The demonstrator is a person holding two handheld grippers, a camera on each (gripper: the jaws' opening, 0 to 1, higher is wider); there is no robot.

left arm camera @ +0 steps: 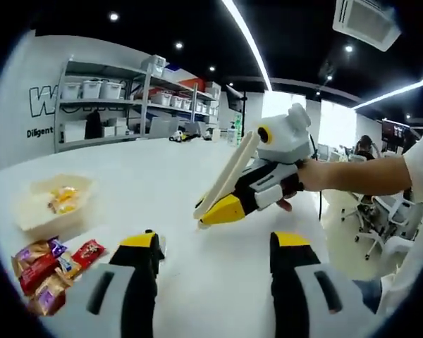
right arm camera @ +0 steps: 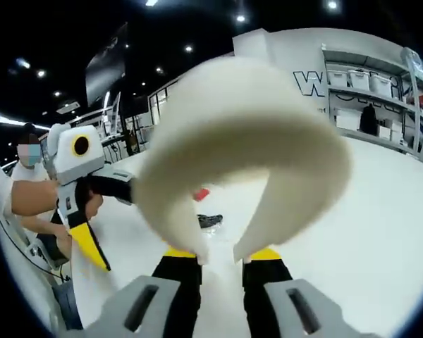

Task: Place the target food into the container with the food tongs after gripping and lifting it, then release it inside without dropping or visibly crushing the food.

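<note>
On the white table (left arm camera: 176, 183) of a shelved workroom, the right gripper (left arm camera: 210, 215) clamps the cream food tongs (left arm camera: 229, 176) while the left gripper (left arm camera: 215, 250) gapes empty, and the wrapped snacks (left arm camera: 53, 271) lie untouched beside the container (left arm camera: 53, 204), so every transfer remains.

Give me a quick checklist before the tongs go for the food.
1. Right gripper has the food tongs clamped between its jaws: ok.
2. Tong tips empty, no food gripped yet: ok.
3. Container upright on the white table, some yellow food already inside: ok.
4. Wrapped snacks lie beside the container, within view: ok.
5. Left gripper open and holding nothing: ok.
6. Which snack is the target: cannot tell.
</note>
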